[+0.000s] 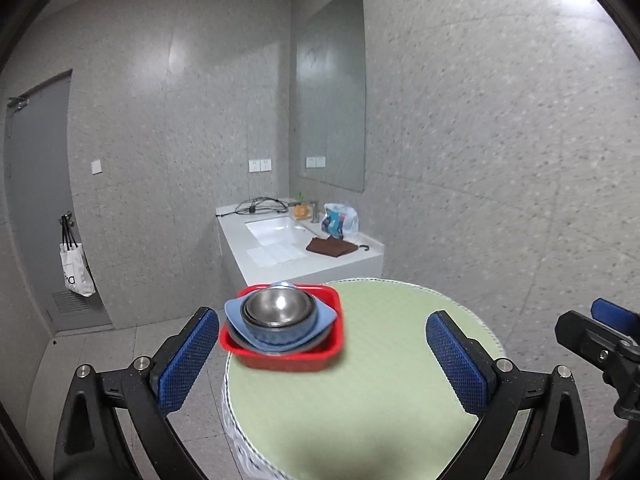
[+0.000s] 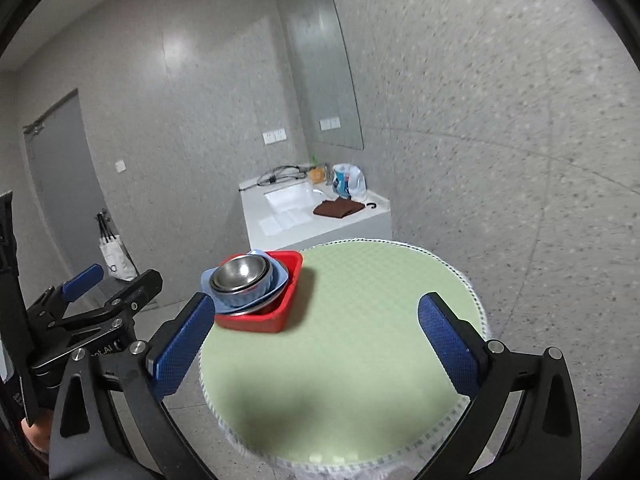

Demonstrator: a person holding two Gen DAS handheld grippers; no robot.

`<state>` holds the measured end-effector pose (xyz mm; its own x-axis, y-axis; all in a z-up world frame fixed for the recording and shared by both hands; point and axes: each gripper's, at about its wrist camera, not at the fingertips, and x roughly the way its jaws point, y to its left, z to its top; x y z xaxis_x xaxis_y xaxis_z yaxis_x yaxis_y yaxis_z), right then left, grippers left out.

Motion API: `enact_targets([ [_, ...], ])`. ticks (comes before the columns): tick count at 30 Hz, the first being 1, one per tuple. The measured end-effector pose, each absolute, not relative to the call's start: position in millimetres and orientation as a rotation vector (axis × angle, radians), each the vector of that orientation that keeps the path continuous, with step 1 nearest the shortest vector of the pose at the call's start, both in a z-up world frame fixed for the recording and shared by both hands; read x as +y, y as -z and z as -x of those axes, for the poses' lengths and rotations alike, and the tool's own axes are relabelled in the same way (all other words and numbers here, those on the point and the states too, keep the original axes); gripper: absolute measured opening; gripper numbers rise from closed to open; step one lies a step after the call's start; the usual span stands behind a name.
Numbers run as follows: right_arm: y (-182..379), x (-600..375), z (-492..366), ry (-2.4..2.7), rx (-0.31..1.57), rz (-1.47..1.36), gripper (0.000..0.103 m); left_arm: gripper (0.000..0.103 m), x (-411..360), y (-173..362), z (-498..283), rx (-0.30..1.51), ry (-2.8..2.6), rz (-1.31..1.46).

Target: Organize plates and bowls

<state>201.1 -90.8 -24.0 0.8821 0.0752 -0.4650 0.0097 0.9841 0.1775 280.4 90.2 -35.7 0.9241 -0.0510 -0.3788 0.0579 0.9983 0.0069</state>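
A stack stands at the far left edge of a round green table [image 1: 380, 380]: a red square dish [image 1: 280, 354] at the bottom, a blue plate [image 1: 236, 314] in it, and a steel bowl [image 1: 278, 306] on top. In the right wrist view the same red dish [image 2: 260, 320], blue plate [image 2: 207, 280] and steel bowl [image 2: 240, 272] show on the table [image 2: 352, 360]. My left gripper [image 1: 324, 360] is open and empty, back from the stack. My right gripper [image 2: 316, 344] is open and empty above the table. Each gripper shows at the edge of the other's view.
A white sink counter [image 1: 296, 252] stands against the back wall with a brown cloth [image 1: 330, 247], a plastic bag [image 1: 340, 220] and cables. A mirror [image 1: 332, 92] hangs above it. A grey door [image 1: 36, 208] with a hanging white bag [image 1: 76, 272] is at the left.
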Motion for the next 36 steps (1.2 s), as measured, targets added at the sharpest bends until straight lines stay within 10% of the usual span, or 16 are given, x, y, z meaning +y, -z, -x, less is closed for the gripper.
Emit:
enact_targets([
  [14, 1.4, -92.6, -81.0, -0.055, 0.453, -0.166, 0.103, 0.102, 81.8, 8.6, -100.4, 0.328, 0.01, -0.004],
  [36, -13.7, -20.9, -42.8, -0.072, 0.425, -0.142, 0.103, 0.102, 137.4, -10.1, -47.1, 0.32, -0.015, -0.005],
])
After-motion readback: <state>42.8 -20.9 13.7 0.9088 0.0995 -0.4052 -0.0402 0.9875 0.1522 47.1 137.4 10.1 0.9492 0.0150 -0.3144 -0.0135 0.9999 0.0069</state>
